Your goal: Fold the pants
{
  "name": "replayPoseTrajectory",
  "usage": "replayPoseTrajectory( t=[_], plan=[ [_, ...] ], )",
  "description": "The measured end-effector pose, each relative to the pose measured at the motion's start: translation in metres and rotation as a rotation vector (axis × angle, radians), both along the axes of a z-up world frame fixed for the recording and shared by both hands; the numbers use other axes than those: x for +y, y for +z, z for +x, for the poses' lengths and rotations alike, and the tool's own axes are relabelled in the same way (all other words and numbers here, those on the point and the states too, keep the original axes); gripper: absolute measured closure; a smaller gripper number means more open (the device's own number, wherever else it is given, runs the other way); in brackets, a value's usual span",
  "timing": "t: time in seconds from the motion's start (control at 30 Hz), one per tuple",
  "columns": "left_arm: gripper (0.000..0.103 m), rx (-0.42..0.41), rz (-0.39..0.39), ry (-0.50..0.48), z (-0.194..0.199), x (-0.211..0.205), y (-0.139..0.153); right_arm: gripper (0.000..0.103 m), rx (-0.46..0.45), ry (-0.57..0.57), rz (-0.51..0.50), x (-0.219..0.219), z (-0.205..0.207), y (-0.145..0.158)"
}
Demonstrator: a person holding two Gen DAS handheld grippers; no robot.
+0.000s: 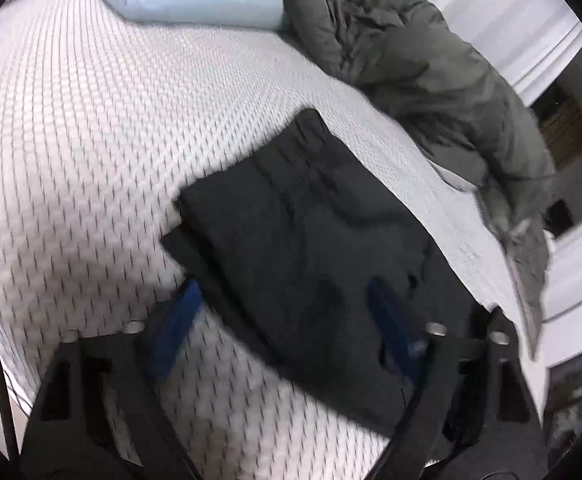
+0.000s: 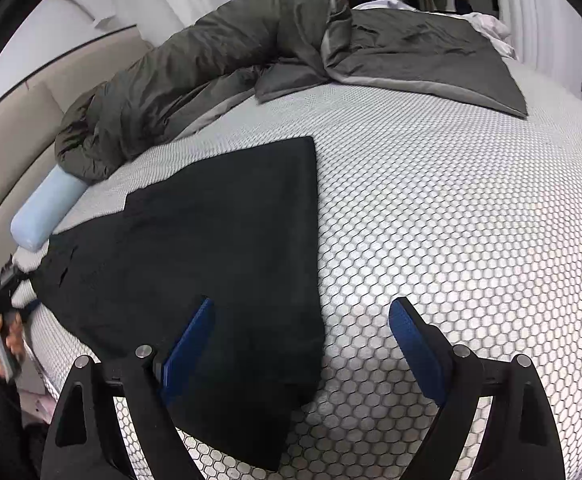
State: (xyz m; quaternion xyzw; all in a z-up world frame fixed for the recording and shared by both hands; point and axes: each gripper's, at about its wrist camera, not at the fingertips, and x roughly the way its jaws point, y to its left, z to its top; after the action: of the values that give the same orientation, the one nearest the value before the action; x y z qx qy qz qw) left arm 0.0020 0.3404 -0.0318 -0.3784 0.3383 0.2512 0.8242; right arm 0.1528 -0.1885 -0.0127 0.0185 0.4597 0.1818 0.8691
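pants (image 2: 211, 248) flat on honeycomb mattress (image 2: 451, 220)

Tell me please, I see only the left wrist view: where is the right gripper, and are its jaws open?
Observer: The right gripper is open and holds nothing. Its jaws straddle a side edge of the black pants.
Operator: Do the pants lie flat at that end?
Observer: Yes, flat on the mattress, with a straight edge and a sharp far corner.
Operator: Is the grey quilt only a heap?
Observer: No. The far part of the grey quilt lies spread flat across the bed, well away from the pants.
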Motion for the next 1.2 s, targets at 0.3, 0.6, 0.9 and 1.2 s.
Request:
replayPoseTrajectory(
  t=[0.3, 0.6, 0.9, 1.2],
  plan=[
    [0.094, -0.069, 0.259, -0.114, 0.017, -0.052, 0.073, 0.013, -0.024, 0.081, -0.046, 0.02, -0.002, -0.003],
    [0.093, -0.308, 0.299, -0.609, 0.075, -0.25, 0.164, 0.013, -0.032, 0.015, -0.016, 0.007, 0.004, 0.001],
    [0.039, -0.262, 0.139, -1.07, 0.095, -0.355, 0.117, 0.013, 0.023, -0.085, -0.039, -0.034, 0.013, -0.008],
    [0.017, -0.093, 0.325, -0.711, 0.101, -0.238, 0.039, 0.014, 0.034, 0.03, 0.182, -0.031, 0.005, 0.007]
  ],
)
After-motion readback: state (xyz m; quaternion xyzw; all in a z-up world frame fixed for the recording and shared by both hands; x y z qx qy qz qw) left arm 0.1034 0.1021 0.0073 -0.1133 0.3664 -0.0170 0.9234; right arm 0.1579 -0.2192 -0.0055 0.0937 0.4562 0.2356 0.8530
